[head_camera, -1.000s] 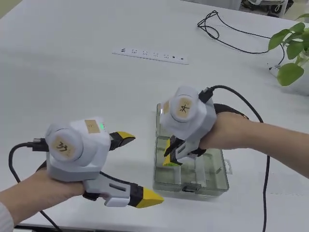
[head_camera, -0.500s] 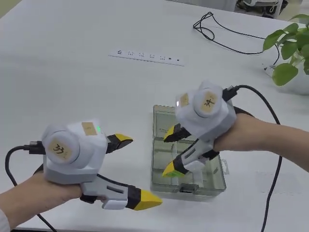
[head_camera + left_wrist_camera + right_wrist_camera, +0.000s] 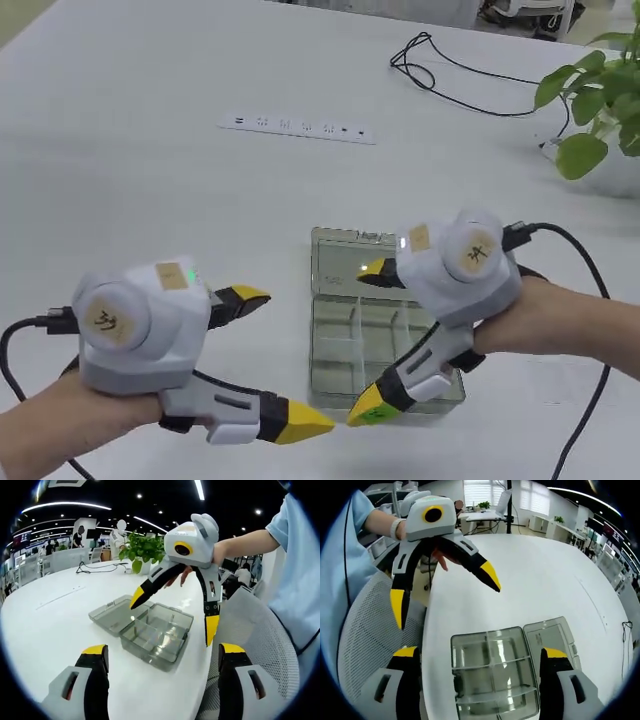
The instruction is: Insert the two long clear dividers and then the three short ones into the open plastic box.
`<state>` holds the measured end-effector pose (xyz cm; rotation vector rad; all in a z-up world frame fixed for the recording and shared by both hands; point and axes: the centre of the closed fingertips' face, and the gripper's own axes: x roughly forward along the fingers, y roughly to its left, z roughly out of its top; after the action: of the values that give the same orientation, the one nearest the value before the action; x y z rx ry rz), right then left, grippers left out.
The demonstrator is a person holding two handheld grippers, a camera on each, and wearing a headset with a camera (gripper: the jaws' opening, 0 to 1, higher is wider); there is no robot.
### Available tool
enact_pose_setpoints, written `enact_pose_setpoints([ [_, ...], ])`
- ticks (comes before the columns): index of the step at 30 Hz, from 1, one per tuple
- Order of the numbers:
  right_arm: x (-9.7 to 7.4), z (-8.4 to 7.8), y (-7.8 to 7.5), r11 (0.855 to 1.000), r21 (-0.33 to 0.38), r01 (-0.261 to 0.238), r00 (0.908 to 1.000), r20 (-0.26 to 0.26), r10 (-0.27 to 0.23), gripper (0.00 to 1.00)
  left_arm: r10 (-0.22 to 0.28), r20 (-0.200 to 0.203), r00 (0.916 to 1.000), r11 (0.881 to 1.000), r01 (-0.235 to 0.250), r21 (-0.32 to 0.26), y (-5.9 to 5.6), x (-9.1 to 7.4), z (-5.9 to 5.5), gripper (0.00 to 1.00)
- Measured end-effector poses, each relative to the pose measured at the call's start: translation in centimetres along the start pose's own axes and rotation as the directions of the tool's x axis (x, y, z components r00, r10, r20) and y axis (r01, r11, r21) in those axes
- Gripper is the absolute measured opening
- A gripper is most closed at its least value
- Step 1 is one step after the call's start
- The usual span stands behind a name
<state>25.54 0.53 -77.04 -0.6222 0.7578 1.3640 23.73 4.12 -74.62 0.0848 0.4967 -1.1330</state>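
Looking out over an open-plan office. Taking in a wide white table (image 3: 150, 120) carrying a flat white power strip (image 3: 297, 129), a looped black cable (image 3: 440, 70) and a leafy potted plant (image 3: 590, 100) near its far corner. Catching a white mesh office chair (image 3: 260, 630) standing just beside the table. Glimpsing long ceiling light strips (image 3: 65, 505) glowing overhead, rows of further white desks (image 3: 30, 562) running into the background, people (image 3: 119, 541) standing among them, and bright windows (image 3: 475, 490) lining the far wall.
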Motion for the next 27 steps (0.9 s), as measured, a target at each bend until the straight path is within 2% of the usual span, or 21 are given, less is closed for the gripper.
enact_pose_setpoints([
  [4,-1.2,-0.6,-0.8,0.998,0.047,0.033,0.9988,0.036,-0.034,1.00,-0.002,-0.004,1.0000,1.000,0.002,0.003,0.0,0.1,0.2,0.93],
  [5,-1.5,-0.8,-0.8,0.998,0.055,0.028,0.9988,0.037,-0.030,1.00,-0.003,-0.004,1.0000,1.000,0.003,0.003,0.0,0.1,0.3,0.93],
  [6,-1.9,-1.0,-0.7,0.996,0.086,0.027,0.9985,0.045,-0.031,1.00,-0.003,0.002,1.0000,1.000,0.003,0.003,0.0,0.1,0.4,0.93],
  [10,-3.0,-1.6,-1.2,0.993,0.099,0.060,0.9941,0.084,-0.068,1.00,-0.002,0.024,0.9997,1.000,0.002,-0.005,0.0,0.1,0.7,0.94],
  [12,-3.5,-2.3,-1.4,0.987,0.143,0.073,0.9920,0.092,-0.086,1.00,-0.003,0.025,0.9997,1.000,0.003,-0.007,0.0,0.2,0.7,0.94],
  [14,-4.1,-3.0,-1.4,0.985,0.152,0.082,0.9902,0.100,-0.097,1.00,-0.003,0.022,0.9998,1.000,0.004,-0.006,-0.1,0.2,0.7,0.93],
  [19,-5.6,-5.2,-1.6,0.976,0.185,0.114,0.9869,0.092,-0.133,1.00,0.001,0.023,0.9997,1.000,-0.001,-0.010,-0.1,0.3,0.8,0.93],
  [27,-7.7,-8.7,-1.6,0.964,0.214,0.159,0.9842,0.044,-0.172,1.00,0.016,0.028,0.9995,1.000,-0.015,-0.026,-0.2,0.2,0.7,0.92],
])
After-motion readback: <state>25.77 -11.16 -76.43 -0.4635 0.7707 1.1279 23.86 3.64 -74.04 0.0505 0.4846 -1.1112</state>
